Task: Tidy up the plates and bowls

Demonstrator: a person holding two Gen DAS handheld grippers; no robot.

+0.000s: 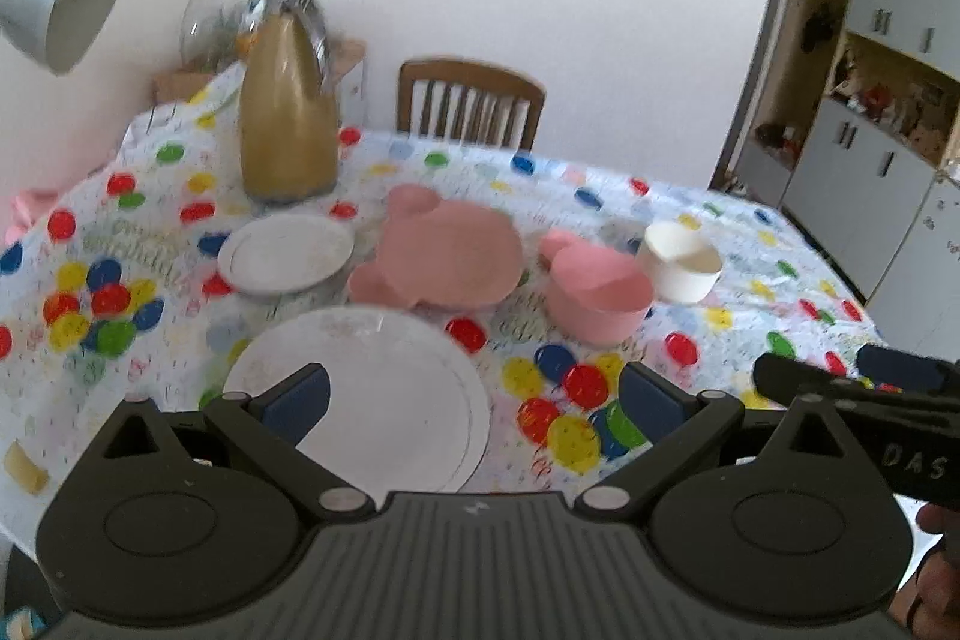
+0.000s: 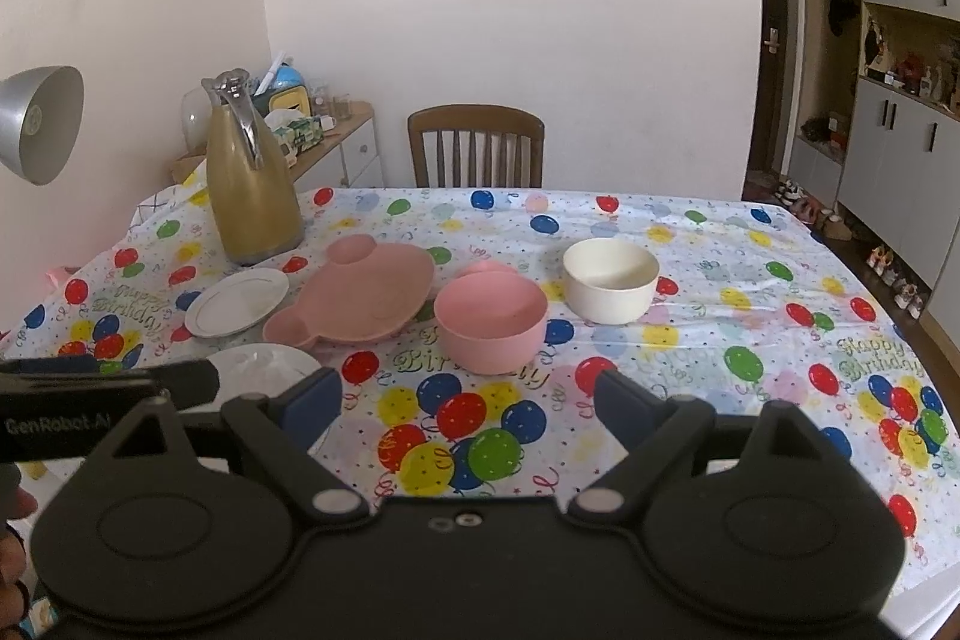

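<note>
On the balloon tablecloth lie a large white plate (image 1: 372,400), a small white plate (image 1: 287,251), a pink mouse-shaped plate (image 1: 447,250), a pink bowl with ears (image 1: 597,301) and a cream bowl (image 1: 684,263). My left gripper (image 1: 474,394) hangs open just above the near part of the large white plate, nothing between its fingers. In the right wrist view the pink bowl (image 2: 491,319) and cream bowl (image 2: 611,287) stand ahead of my right gripper (image 2: 468,400), which is open and empty over bare cloth. The large white plate (image 2: 264,364) is partly hidden by the left gripper's body.
A tall gold thermos jug (image 2: 252,187) stands at the back left of the table (image 2: 750,340). A wooden chair (image 2: 476,145) is pushed in at the far edge. A metal lamp shade (image 2: 39,124) hangs at the left. Cabinets (image 2: 900,148) line the right wall.
</note>
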